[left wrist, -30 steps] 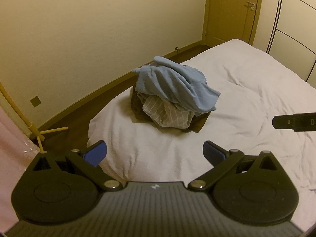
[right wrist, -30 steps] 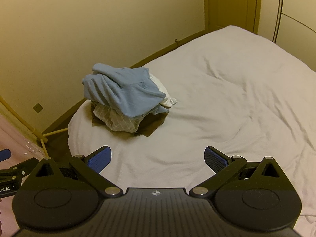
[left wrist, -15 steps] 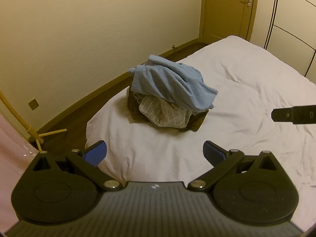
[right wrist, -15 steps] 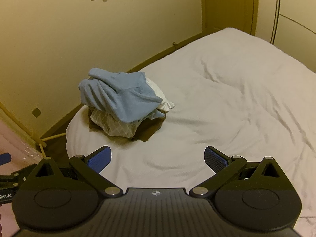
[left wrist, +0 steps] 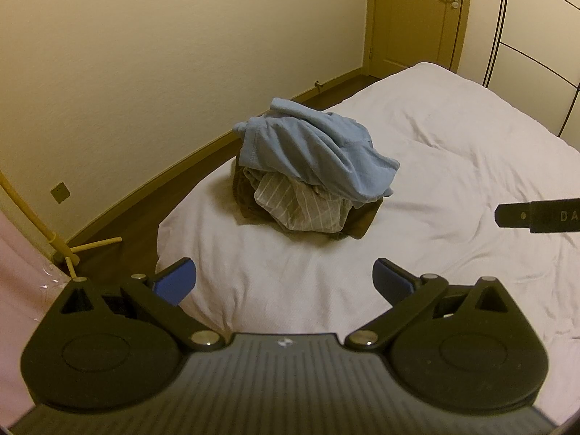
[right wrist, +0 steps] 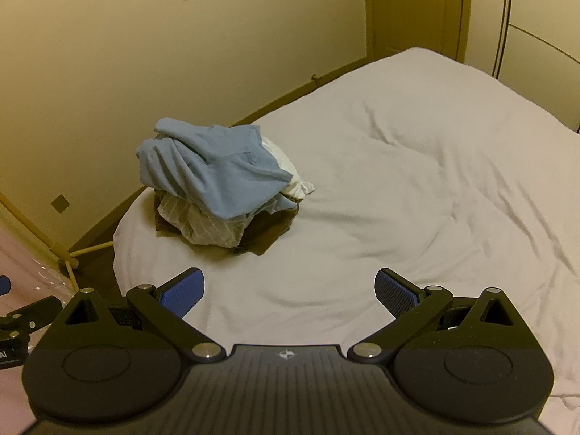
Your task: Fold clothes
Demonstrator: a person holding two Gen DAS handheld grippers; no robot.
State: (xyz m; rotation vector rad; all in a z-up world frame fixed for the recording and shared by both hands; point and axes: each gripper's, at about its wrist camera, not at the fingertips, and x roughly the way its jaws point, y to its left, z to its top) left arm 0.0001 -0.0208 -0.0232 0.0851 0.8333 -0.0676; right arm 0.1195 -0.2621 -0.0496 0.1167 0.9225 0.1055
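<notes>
- Bedroom, cream walls, wooden door (left wrist: 417, 18) at 1 o'clock, wardrobe panels (left wrist: 536, 36) at 2 o'clock.
- White bed (left wrist: 453, 137) rumpled, filling the centre and right of both views.
- Pile of clothes (left wrist: 311, 170) heaped near the bed's corner, at 12 o'clock from the left wrist, 10 o'clock from the right wrist.
- Light blue garment (right wrist: 217, 166) on top; striped pale shirt (right wrist: 203, 224) beneath; dark brown piece (right wrist: 268, 235) at the bottom; white item (right wrist: 293, 181) at the pile's 3 o'clock side.
- Left gripper (left wrist: 284, 281) spread wide, nothing held, short of the pile.
- Right gripper (right wrist: 290, 288) spread wide, empty, above bare sheet.
- Yellow stand (left wrist: 69, 253) on the floor at 9 o'clock.
</notes>
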